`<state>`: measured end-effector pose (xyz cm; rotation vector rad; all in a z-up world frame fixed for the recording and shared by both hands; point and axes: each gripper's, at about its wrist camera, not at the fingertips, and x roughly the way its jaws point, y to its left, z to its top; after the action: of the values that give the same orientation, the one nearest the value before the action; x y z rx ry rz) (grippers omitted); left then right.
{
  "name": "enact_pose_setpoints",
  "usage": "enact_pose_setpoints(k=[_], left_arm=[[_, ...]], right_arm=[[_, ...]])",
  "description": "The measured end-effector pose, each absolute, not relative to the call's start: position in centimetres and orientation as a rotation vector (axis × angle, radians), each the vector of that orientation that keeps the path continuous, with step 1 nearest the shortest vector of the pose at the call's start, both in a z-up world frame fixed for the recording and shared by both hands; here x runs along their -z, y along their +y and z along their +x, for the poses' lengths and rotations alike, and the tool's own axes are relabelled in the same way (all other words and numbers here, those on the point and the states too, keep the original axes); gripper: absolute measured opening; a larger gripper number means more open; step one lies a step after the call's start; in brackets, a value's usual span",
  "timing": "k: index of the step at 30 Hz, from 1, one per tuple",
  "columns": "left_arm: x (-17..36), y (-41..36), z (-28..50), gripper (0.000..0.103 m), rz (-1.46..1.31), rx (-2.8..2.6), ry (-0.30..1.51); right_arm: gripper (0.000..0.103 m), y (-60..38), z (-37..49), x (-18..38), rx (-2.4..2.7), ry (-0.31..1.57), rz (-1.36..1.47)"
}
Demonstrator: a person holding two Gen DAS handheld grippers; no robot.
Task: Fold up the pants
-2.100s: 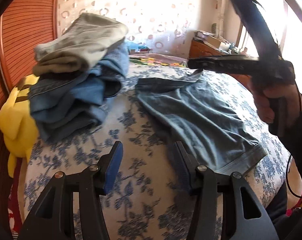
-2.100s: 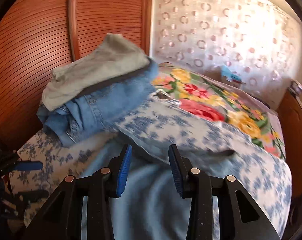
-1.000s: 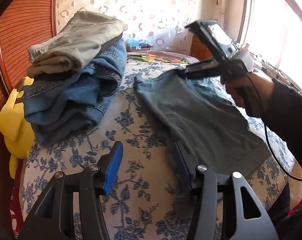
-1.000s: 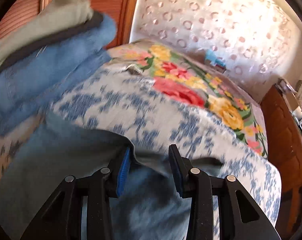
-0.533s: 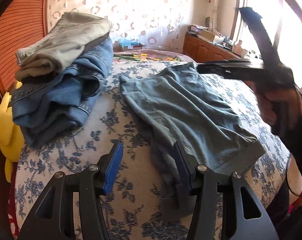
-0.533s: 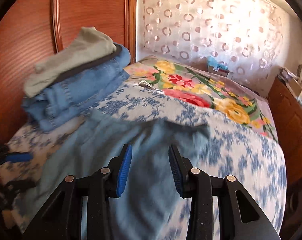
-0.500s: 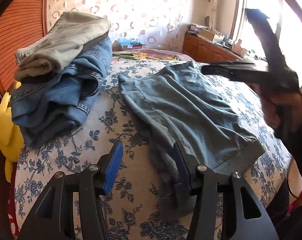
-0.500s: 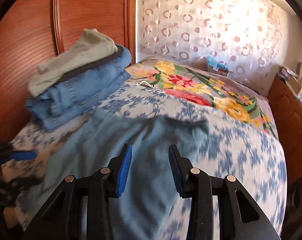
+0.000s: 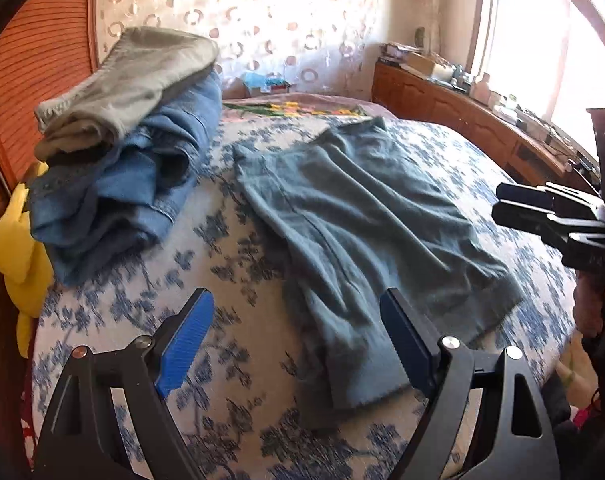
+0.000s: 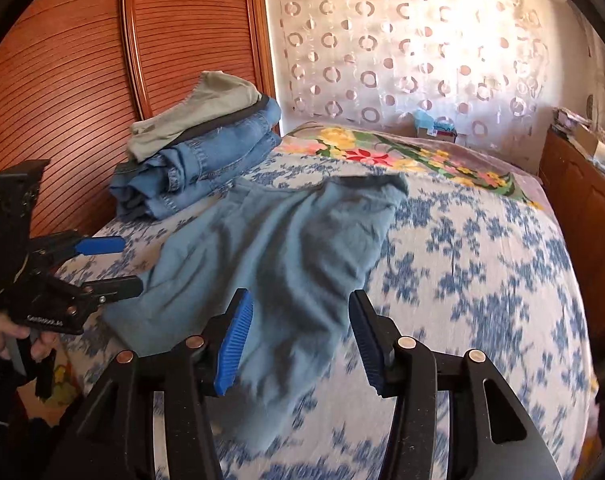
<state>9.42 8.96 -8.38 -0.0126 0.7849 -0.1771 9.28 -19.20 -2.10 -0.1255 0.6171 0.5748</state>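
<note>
A pair of blue-grey pants (image 9: 366, 232) lies spread on the bed, waistband at the far end, hems toward me; it also shows in the right wrist view (image 10: 278, 256). My left gripper (image 9: 298, 340) is open and empty, hovering over the near hem and the bedspread to its left. It also shows at the left of the right wrist view (image 10: 120, 264). My right gripper (image 10: 300, 340) is open and empty above the near end of the pants. It shows at the right edge of the left wrist view (image 9: 502, 204), clear of the cloth.
A stack of folded jeans with a grey-green garment on top (image 9: 118, 148) sits at the bed's far left, by the wooden wardrobe (image 10: 82, 80). A yellow plush (image 9: 18, 240) lies beside it. A floral blanket (image 10: 402, 152) covers the far end. A wooden dresser (image 9: 462, 120) stands at the right.
The right gripper let go of the waistband and drew back to the near right. The pants now lie flat and spread. The left gripper stayed open near the hem.
</note>
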Motion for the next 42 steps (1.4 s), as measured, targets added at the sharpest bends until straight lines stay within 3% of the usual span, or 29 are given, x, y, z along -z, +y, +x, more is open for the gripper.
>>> enact_pose_setpoints(k=[9, 22, 34, 39, 42], left_arm=[[9.4, 8.6, 7.0, 0.082, -0.012, 0.197, 0.814], [8.9, 8.3, 4.7, 0.039, -0.041, 0.226, 0.762], [9.5, 7.1, 5.0, 0.034, -0.011, 0.236, 0.793], [8.9, 7.1, 4.6, 0.013, -0.006, 0.247, 0.769], [8.1, 7.1, 3.9, 0.009, -0.01, 0.258, 0.745]], right_arm=[[0.052, -20.1, 5.9, 3.6, -0.556, 0.655, -0.099], [0.048, -20.7, 4.0, 4.2, -0.562, 0.688, -0.068], [0.048, -19.4, 3.6, 5.4, -0.57, 0.708, -0.116], [0.048, -19.4, 3.9, 5.6, -0.564, 0.709, -0.109], [0.046, -19.4, 4.1, 5.7, -0.563, 0.714, -0.106]])
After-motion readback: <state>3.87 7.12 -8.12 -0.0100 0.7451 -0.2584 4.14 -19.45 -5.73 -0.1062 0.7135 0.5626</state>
